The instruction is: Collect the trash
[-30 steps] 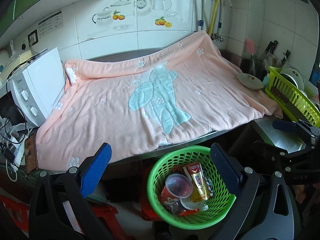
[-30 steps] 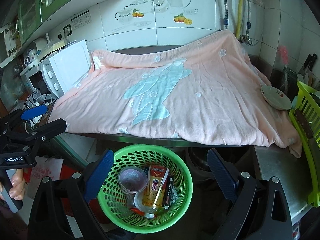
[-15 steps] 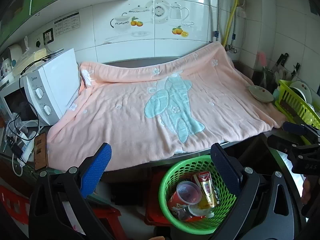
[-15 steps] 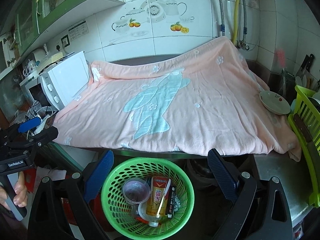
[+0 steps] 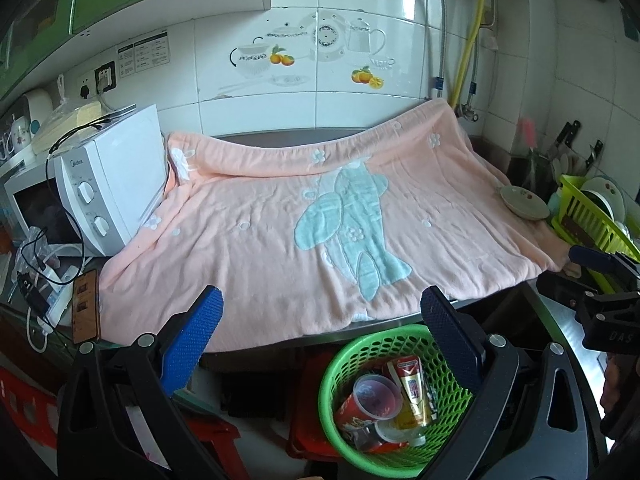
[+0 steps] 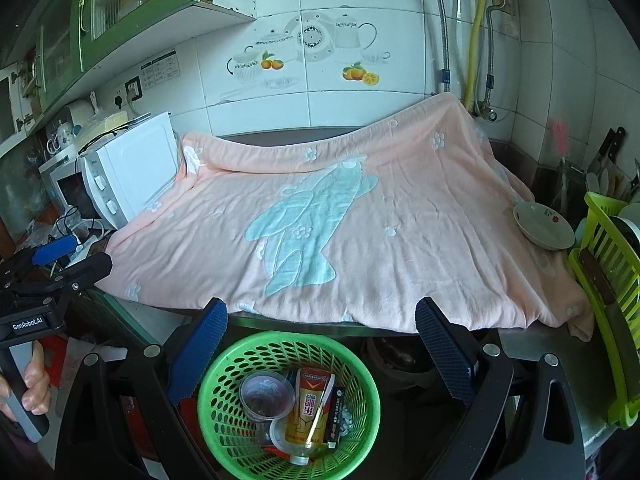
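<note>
A green mesh basket (image 5: 340,364) (image 6: 212,380) stands on the floor below the counter edge. It holds a clear plastic cup (image 5: 376,392) (image 6: 266,394), a yellow-red drink carton (image 5: 412,388) (image 6: 310,408) and other trash. My left gripper (image 5: 320,320) is open and empty, held above and in front of the basket. My right gripper (image 6: 320,332) is open and empty, above the basket. The right gripper also shows in the left wrist view (image 5: 600,276), and the left gripper in the right wrist view (image 6: 56,260).
A pink towel (image 5: 320,220) (image 6: 340,220) with a blue bunny covers the counter. A white oven (image 5: 108,184) (image 6: 128,168) stands left. A bowl (image 5: 522,202) (image 6: 544,228) and a green dish rack (image 5: 592,216) (image 6: 608,272) sit right. A phone (image 5: 85,312) lies at the left edge.
Both grippers have pulled back and up from the basket, which now sits lower and smaller in both views. More of the wall and cabinets shows. Both stay open.
</note>
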A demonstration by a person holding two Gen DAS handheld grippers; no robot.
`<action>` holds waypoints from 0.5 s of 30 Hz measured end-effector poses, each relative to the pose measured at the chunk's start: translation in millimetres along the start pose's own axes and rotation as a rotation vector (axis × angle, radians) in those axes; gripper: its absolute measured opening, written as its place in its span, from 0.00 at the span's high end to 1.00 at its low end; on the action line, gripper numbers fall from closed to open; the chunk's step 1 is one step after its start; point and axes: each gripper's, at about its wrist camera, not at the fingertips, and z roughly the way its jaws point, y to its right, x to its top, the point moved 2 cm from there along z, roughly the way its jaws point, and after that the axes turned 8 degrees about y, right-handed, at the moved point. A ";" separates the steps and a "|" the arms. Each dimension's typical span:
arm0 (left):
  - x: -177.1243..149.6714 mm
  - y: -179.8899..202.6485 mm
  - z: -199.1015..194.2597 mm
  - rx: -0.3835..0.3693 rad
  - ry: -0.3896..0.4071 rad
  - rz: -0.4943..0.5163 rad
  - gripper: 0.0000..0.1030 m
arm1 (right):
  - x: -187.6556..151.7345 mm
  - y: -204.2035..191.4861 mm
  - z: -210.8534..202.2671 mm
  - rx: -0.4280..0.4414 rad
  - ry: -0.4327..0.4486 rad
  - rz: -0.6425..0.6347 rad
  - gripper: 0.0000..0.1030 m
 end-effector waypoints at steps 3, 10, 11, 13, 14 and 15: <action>1.6 0.8 -0.9 0.008 0.007 0.003 0.05 | 1.5 -0.8 -1.2 -0.002 0.009 -0.005 0.11; 4.1 0.7 -3.5 0.018 0.021 0.007 0.05 | 3.7 -3.5 -3.6 -0.022 0.027 -0.032 0.11; 4.3 0.7 -4.1 0.019 0.024 0.008 0.05 | 3.9 -3.9 -3.9 -0.023 0.028 -0.033 0.11; 4.6 0.5 -4.9 0.020 0.026 0.008 0.05 | 4.6 -4.6 -4.6 -0.025 0.033 -0.037 0.11; 4.6 0.1 -5.1 0.021 0.026 0.007 0.05 | 4.7 -5.2 -4.9 -0.024 0.033 -0.036 0.11; 4.9 0.7 -5.3 0.021 0.026 0.006 0.05 | 4.9 -5.6 -5.3 -0.023 0.035 -0.036 0.11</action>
